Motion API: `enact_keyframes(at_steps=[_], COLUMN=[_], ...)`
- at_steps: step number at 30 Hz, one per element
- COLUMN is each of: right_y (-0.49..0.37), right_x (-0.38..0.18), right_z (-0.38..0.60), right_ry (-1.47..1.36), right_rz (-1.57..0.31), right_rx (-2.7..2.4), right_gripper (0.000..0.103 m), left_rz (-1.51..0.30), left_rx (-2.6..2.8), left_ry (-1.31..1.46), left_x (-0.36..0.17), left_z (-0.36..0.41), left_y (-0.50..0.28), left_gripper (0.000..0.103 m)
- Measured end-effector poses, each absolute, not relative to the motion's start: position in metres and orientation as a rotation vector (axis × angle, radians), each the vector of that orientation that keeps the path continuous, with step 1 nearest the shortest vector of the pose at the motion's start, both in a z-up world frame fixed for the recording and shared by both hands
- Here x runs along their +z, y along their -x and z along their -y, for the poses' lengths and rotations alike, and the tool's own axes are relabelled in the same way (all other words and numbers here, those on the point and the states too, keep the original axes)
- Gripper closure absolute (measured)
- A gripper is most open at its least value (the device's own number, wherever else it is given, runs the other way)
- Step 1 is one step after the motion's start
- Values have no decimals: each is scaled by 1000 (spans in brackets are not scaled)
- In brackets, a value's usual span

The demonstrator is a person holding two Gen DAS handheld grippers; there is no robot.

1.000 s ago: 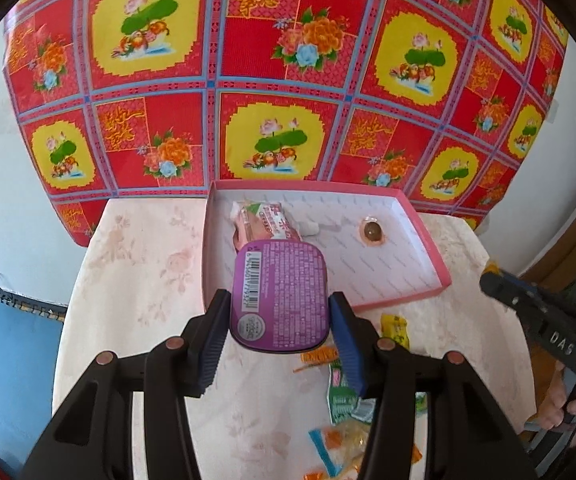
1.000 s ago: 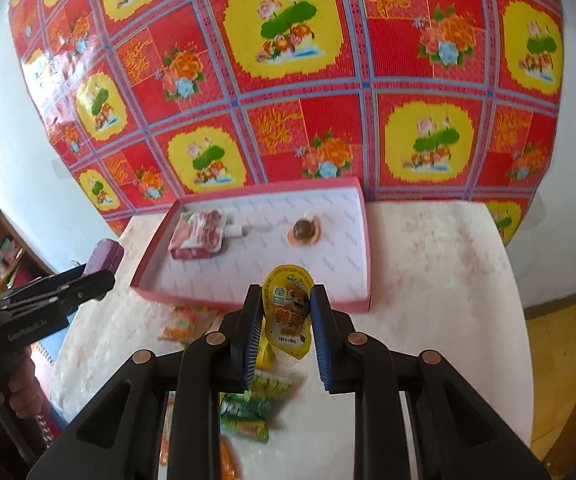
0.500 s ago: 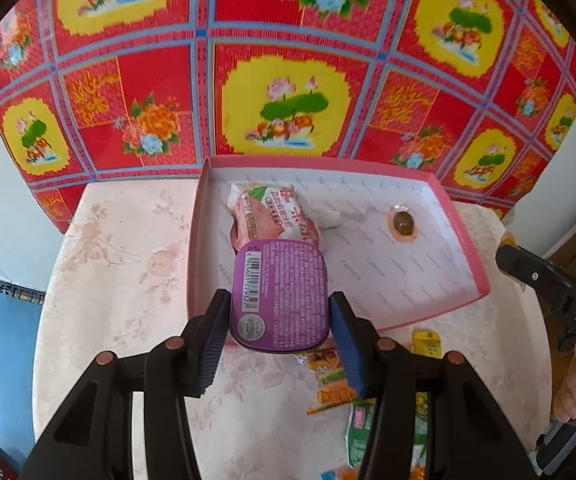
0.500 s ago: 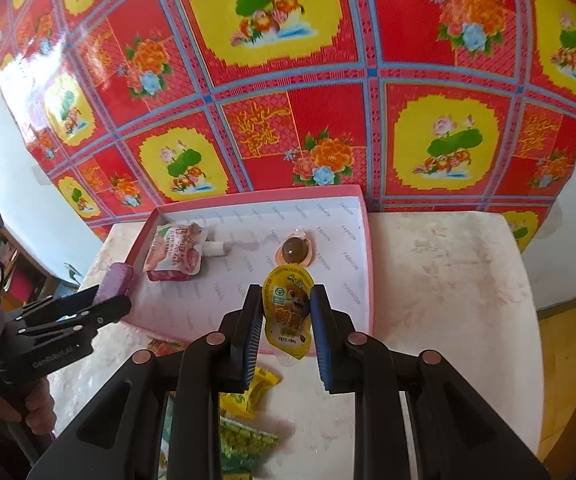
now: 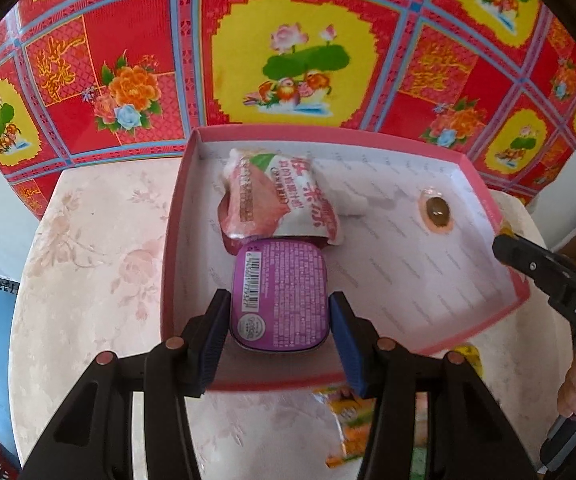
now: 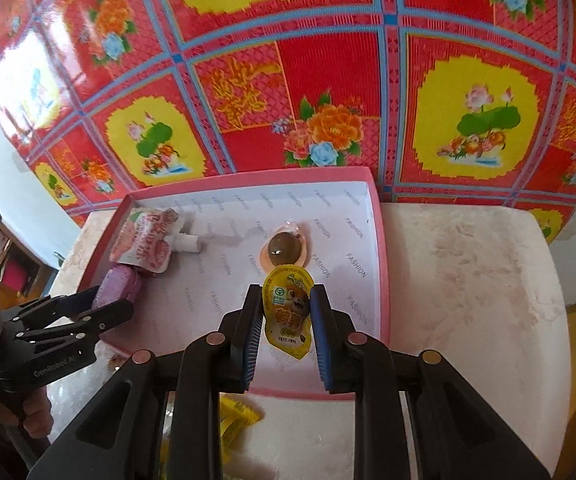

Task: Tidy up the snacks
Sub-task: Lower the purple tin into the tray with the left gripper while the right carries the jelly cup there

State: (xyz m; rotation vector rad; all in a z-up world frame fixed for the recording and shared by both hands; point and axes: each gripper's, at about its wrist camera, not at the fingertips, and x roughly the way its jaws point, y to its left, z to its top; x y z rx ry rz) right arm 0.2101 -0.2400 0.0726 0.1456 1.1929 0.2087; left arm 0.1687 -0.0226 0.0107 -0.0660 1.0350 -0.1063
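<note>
Left wrist view: the left gripper (image 5: 280, 322) clamps a purple tin (image 5: 281, 295) between its blue pads (image 5: 213, 340), label and barcode facing up. The tin hangs over the near left part of the pink box (image 5: 174, 240), whose pale floor is printed with small words. At 12 o'clock from the tin, and touching or just overlapping its far edge, lies a pink and white spout pouch (image 5: 278, 200). At 2 o'clock from the tin, well apart, a small jelly cup (image 5: 437, 211) with a brown centre sits on the box floor. The right gripper (image 5: 552, 280) enters from 3 o'clock over the box's right rim. The box rests on a pale floral tabletop (image 5: 88, 264), and at 5 o'clock, outside the near wall, lie blurred loose wrappers (image 5: 348, 412), probably orange and green packets. Behind it all hangs a red and yellow flowered cloth (image 5: 288, 60).

Right wrist view: the right gripper (image 6: 284, 326) pinches a yellow snack packet (image 6: 288, 310) upright between its pads, above the near right part of the box (image 6: 384, 272). The jelly cup (image 6: 284, 250) sits at 12 o'clock, just beyond the packet. At 10 o'clock lies the spout pouch (image 6: 146, 242), and below it the purple tin (image 6: 118, 286) is held by the left gripper (image 6: 100, 306), which comes in from 9 o'clock. A yellow wrapper (image 6: 236, 418) lies on the table at 7 o'clock, outside the box.
</note>
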Motion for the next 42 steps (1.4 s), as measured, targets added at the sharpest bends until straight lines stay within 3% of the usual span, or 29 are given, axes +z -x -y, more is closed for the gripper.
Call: enact_keyframes(at_steps=[25, 30, 32, 42], right_y=[-241, -240, -239, -222], right_x=[28, 29, 31, 61], right_z=[233, 236, 238, 245], right_ry=[-124, -141, -152, -175], right_rz=[-1214, -1213, -1210, -1154], right_rx=[186, 197, 202, 200], right_gripper=[78, 75, 69, 68], left_rz=[-1007, -1014, -1007, -975], left_rx=[-96, -101, -105, -140], left_ry=[55, 92, 96, 86], left_x=[-2, 8, 12, 38], left_z=[36, 30, 29, 35], left_y=[-213, -208, -202, -172], left_gripper=[47, 45, 43, 43])
